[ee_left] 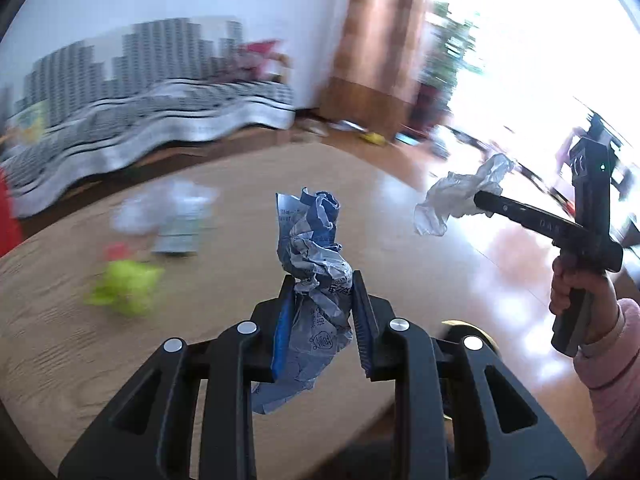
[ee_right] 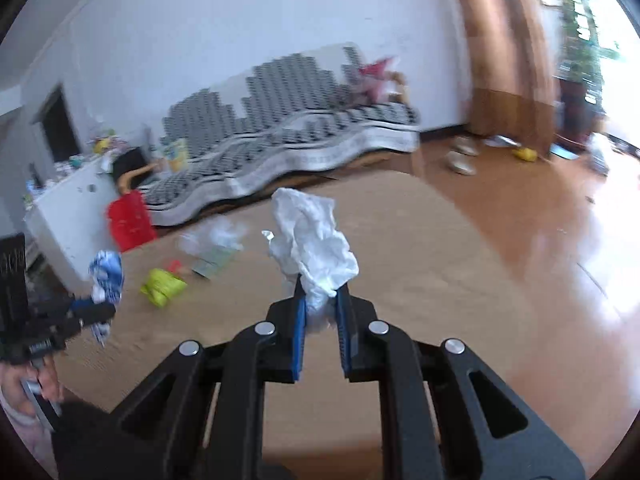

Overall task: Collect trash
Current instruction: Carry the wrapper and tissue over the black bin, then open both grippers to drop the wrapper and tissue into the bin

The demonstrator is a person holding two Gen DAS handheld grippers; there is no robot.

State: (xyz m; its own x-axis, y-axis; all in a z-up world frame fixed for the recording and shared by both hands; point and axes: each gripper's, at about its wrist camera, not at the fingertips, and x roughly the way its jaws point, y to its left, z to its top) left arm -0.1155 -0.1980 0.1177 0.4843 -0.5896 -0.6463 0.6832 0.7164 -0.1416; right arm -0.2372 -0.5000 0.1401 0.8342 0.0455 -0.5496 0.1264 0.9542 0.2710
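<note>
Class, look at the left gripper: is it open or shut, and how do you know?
Shut. The left gripper pinches a crumpled blue-and-white wrapper between its blue pads, lifted clear of the table.

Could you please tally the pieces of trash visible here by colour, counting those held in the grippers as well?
Blue and white: 1, a crumpled wrapper in the left gripper
White: 1, a crumpled tissue in the right gripper
Yellow-green: 1, a wrapper on the table
Pale and blurred: 1, a heap on the table
Total: 4
</note>
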